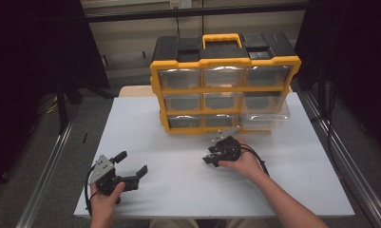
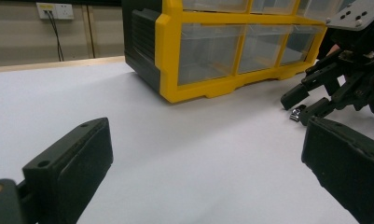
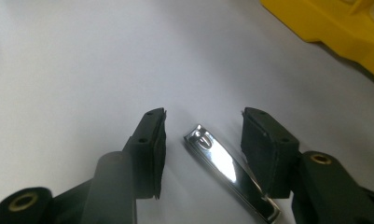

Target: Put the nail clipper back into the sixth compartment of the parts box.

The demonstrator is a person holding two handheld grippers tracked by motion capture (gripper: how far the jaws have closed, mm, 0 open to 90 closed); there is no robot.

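Note:
A shiny metal nail clipper (image 3: 229, 169) lies flat on the white table, between the two jaws of my right gripper (image 3: 203, 119), which is open and low over it without touching. In the high view the right gripper (image 1: 211, 155) sits just in front of the organizer, pointing left. The left gripper view shows the clipper (image 2: 295, 114) as a small bright piece under the right gripper's (image 2: 296, 103) jaws. My left gripper (image 1: 133, 163) rests open at the table's front left, nothing between its jaws (image 2: 201, 154).
A yellow and black drawer organizer (image 1: 224, 83) with clear drawers stands at the back middle of the white table (image 1: 145, 128). Its lower right drawer (image 1: 265, 114) is pulled out toward me. Metal rails run along both sides of the table.

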